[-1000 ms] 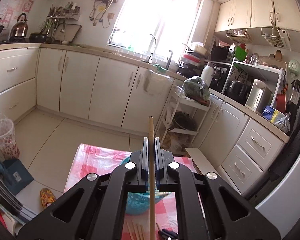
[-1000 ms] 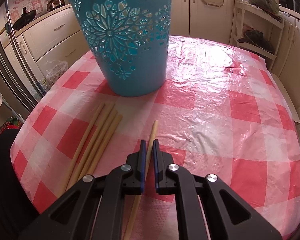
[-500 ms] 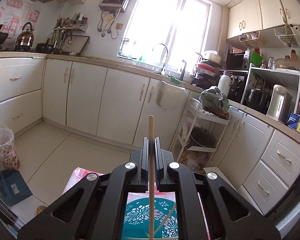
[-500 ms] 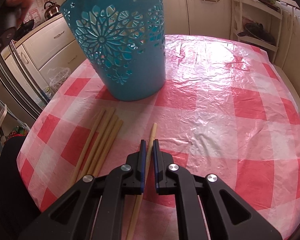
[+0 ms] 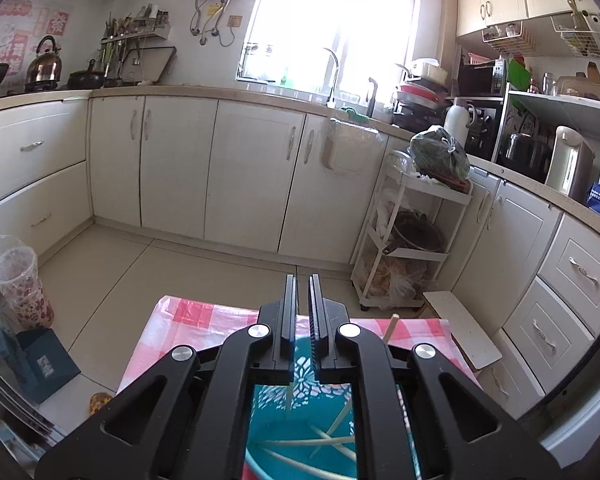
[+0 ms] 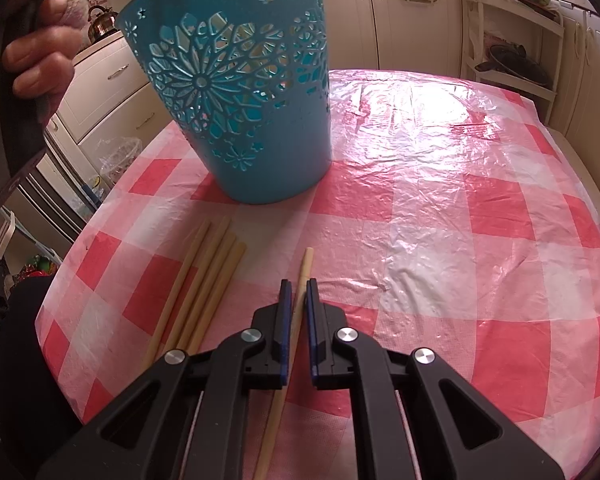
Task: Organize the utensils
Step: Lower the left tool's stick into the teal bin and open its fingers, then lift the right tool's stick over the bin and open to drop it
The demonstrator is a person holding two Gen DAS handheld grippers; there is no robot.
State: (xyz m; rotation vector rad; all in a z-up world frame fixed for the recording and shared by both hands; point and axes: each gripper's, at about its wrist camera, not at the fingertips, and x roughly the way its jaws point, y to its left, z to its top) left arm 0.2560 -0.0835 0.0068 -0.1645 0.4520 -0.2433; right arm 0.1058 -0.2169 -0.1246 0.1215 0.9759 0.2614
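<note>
A teal cut-out holder (image 6: pixel 240 92) stands on the red-checked tablecloth (image 6: pixel 460 208). My left gripper (image 5: pixel 302 278) hovers right above the holder (image 5: pixel 300 432). Its jaws are opening, with nothing between the tips. A thin chopstick (image 5: pixel 290 396) hangs just below them inside the holder, over other chopsticks (image 5: pixel 332 440) lying there. My right gripper (image 6: pixel 299 284) points down at the table. Its jaws are opening around a single chopstick (image 6: pixel 305 264) that lies on the cloth, with a small gap showing beside it. Several more chopsticks (image 6: pixel 204 288) lie side by side to its left.
A person's hand (image 6: pixel 40 60) grips the left tool above the holder's left side. One chopstick (image 5: pixel 392 326) leans out over the holder's far rim. Beyond the table's far edge are the tiled floor, cream cabinets (image 5: pixel 252 176) and a white trolley (image 5: pixel 412 240).
My left gripper sank toward the holder and its jaws parted; the chopstick it gripped upright has slid down into the holder. The right jaws widened slightly around the lying chopstick.
</note>
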